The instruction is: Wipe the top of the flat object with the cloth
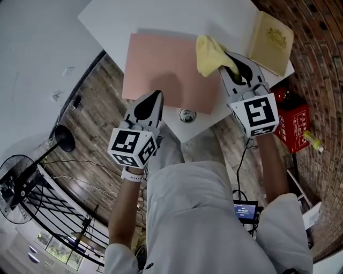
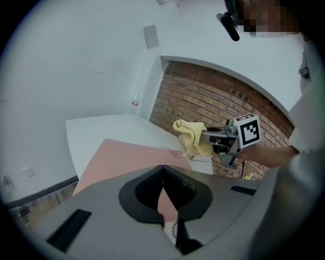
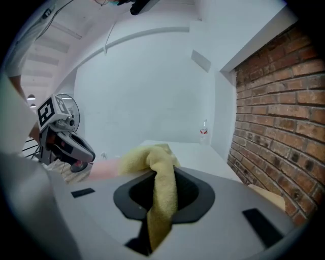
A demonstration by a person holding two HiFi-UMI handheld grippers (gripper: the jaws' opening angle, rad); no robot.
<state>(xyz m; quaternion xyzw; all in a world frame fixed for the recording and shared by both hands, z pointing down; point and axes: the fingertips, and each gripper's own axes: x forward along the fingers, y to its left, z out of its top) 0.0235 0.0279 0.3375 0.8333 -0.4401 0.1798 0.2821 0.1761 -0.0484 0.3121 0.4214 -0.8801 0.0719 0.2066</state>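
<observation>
A flat pink board (image 1: 161,64) lies on the white table (image 1: 161,16); in the left gripper view the pink board (image 2: 122,157) stretches ahead of the jaws. My right gripper (image 1: 231,65) is shut on a yellow cloth (image 1: 210,53), which hangs bunched over the board's far right edge. In the right gripper view the cloth (image 3: 157,172) drapes out from between the jaws of the right gripper (image 3: 161,175). My left gripper (image 1: 155,97) hovers over the board's near left edge. Its jaws meet at the tips of the left gripper (image 2: 162,170) with nothing between them.
A tan book (image 1: 272,42) lies at the table's right corner. A small round object (image 1: 186,115) sits by the near table edge. A red box (image 1: 292,120) stands on the floor at right, beside a brick wall. A fan (image 1: 16,187) stands at left.
</observation>
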